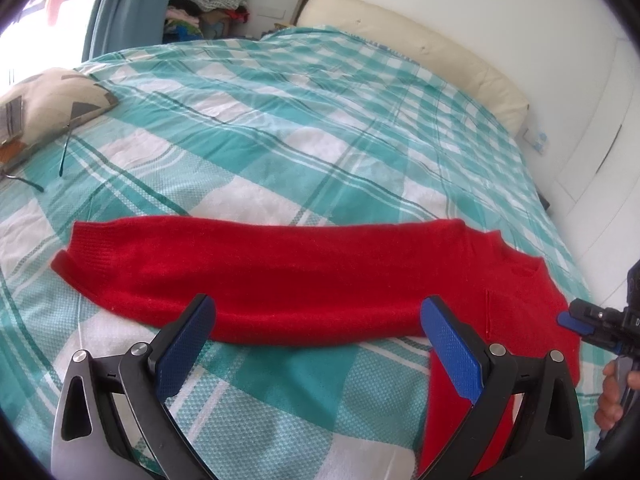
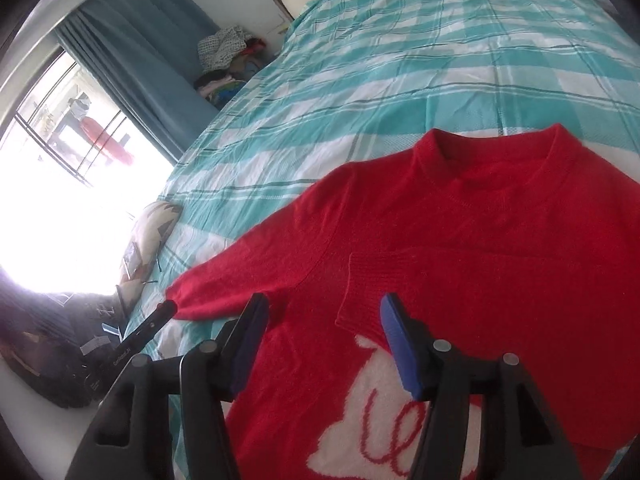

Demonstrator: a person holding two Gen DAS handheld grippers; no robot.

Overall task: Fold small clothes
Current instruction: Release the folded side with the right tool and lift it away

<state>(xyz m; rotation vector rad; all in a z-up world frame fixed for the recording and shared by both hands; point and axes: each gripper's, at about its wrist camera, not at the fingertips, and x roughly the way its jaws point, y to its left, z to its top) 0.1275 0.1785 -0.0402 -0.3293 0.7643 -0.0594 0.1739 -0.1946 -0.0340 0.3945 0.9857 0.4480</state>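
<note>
Red knitted sweater [image 2: 460, 240] lies flat on my teal-and-white checked bed [image 1: 304, 120] (one sleeve folded across its chest); my left hand-held gripper [image 1: 316, 316] gapes over the outstretched sleeve; my right hand-held gripper [image 2: 324, 316] stands spread, pinching nothing.

The sweater [image 2: 460, 240] lies flat on the bed [image 2: 400, 60], one sleeve [image 1: 248, 276] stretched out sideways toward a pillow [image 1: 48, 100] at the bed's edge, the other sleeve's cuff [image 2: 372, 280] folded across its chest, with a clothes pile [image 1: 212, 0] beyond the bed's far corner.
</note>
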